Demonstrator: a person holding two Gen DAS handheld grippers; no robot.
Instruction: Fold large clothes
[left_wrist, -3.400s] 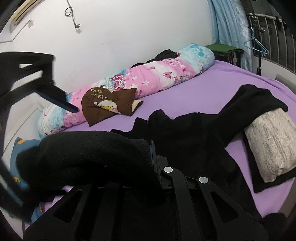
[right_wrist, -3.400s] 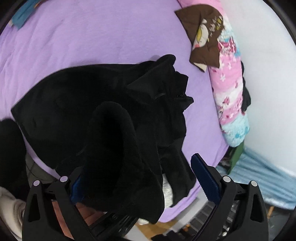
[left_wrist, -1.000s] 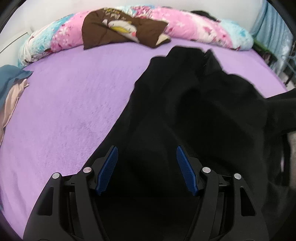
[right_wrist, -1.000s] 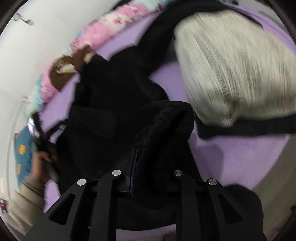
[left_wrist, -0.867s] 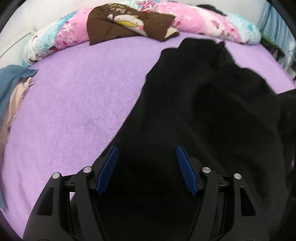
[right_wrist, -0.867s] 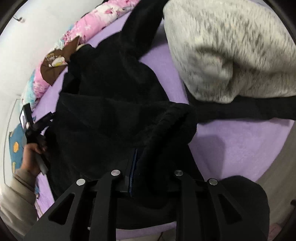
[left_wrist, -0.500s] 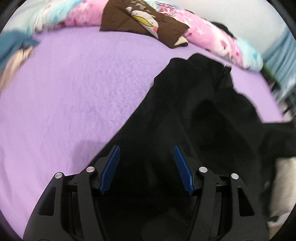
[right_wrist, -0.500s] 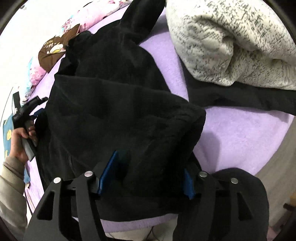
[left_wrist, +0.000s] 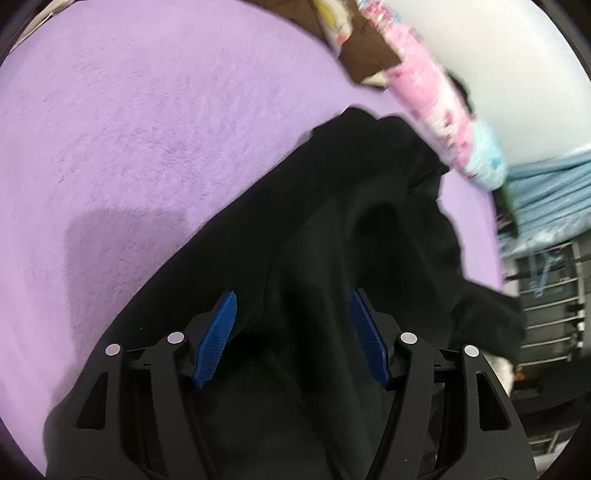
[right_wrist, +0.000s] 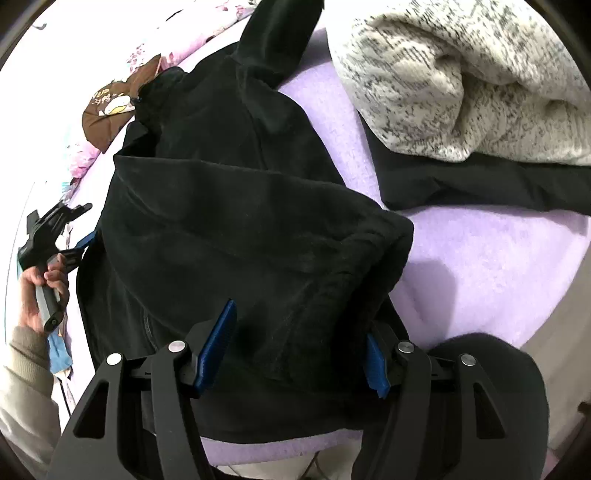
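Spread across the purple bedsheet (left_wrist: 129, 129), black fleece garment (right_wrist: 229, 229) partly folded, its doubled edge beside a folded grey knit (right_wrist: 461, 81), then right gripper (right_wrist: 299, 332), jaws just opened and apart around that fold, and left gripper (left_wrist: 291, 325) gaping above the cloth.

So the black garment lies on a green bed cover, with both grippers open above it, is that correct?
Not quite: the bed cover is purple, not green, as the right wrist view shows. The black garment does lie on it, with the left gripper and right gripper open above it.
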